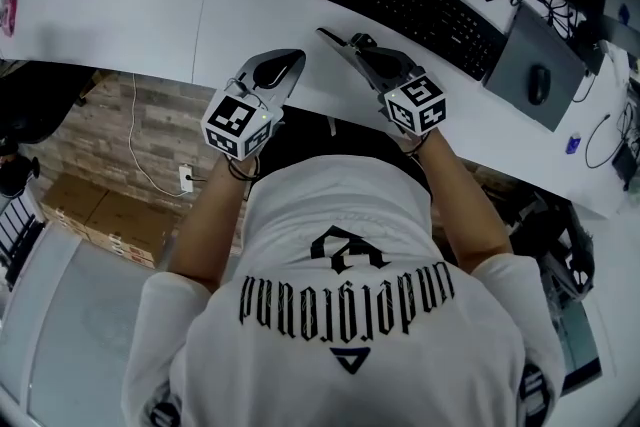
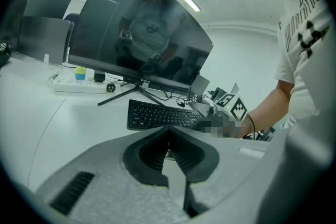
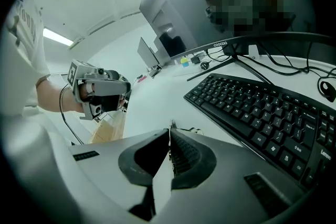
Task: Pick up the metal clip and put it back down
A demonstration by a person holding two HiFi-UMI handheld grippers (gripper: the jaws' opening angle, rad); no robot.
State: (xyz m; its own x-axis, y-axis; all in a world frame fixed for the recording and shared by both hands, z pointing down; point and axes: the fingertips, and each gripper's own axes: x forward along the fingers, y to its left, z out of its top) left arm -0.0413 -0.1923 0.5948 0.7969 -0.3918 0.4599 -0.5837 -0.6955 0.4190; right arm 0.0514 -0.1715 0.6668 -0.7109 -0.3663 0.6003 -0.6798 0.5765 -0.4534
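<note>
White desk (image 1: 250, 5) in an office, brick-look floor below its edge. Right gripper (image 3: 170, 131) has its jaws pressed together on the metal clip (image 3: 195, 131). Only a small nub at the tips and a thin wire loop show. The loop pokes out past the right jaw toward the keyboard (image 3: 262, 113). The clip's long axis can't be told, since most of it is hidden. Left gripper (image 2: 169, 131) is closed with nothing between the jaws, near the desk edge beside the right one. Monitor (image 2: 136, 39) stands behind the keyboard, with a power strip (image 2: 79, 83) to its left.
</note>
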